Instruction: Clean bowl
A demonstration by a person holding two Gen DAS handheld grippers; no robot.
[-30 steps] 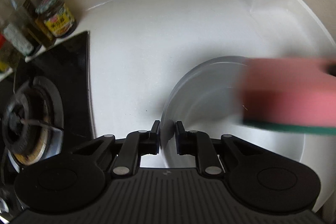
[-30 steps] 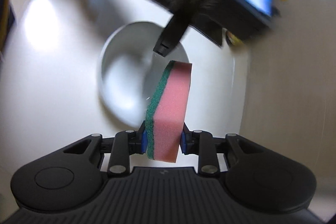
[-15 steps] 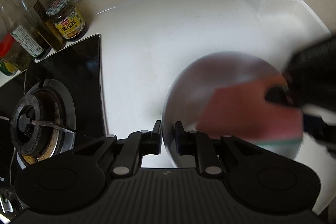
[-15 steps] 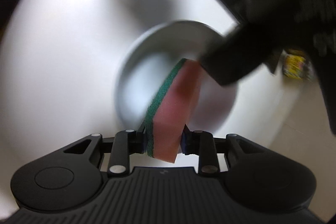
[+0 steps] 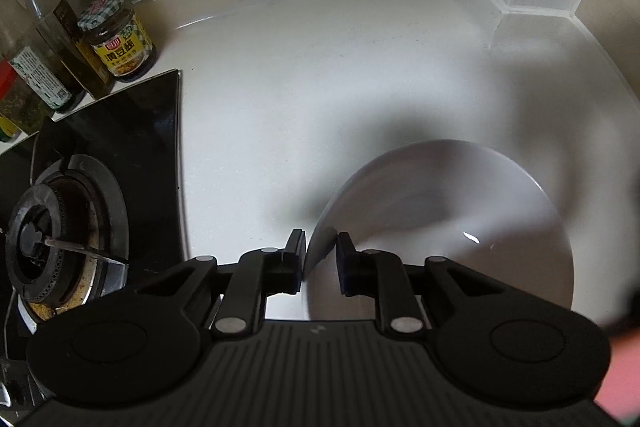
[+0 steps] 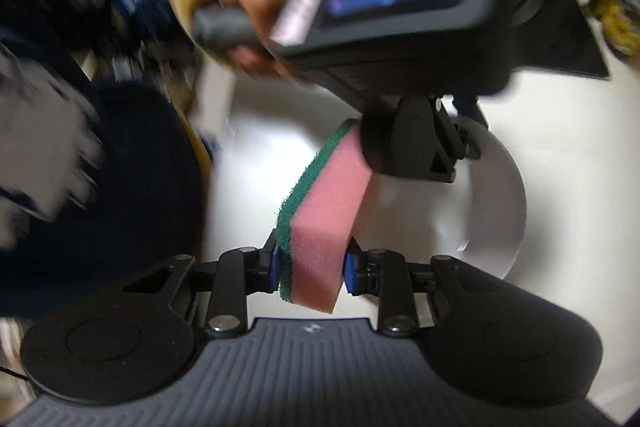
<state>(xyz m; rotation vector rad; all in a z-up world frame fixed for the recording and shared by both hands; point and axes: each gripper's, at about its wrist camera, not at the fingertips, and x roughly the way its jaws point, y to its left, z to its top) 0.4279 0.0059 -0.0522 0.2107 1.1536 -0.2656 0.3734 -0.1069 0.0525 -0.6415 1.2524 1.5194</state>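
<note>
Between the fingers of the left gripper (image 5: 319, 259) sits the near rim of the white bowl (image 5: 452, 227); the two fingers are clamped on that rim, one outside the wall and one inside. Bowl rests on the white worktop (image 5: 320, 75), extending ahead and to the right of the fingers. Ahead-left of the fingers: black gas hob (image 5: 100, 155) with one burner (image 5: 44, 235); beyond it, a yellow-labelled jar (image 5: 118, 39) and several bottles (image 5: 48, 59) against the wall.

Right gripper (image 6: 310, 263): fingers clamped on a pink sponge (image 6: 328, 215) with a green scouring layer on its left face. Sponge stands on edge, projecting forward. Just beyond its far end is the left gripper body; the bowl (image 6: 496, 203) lies ahead-right. Whether sponge touches bowl: cannot tell. Right-wrist view is motion-blurred.
</note>
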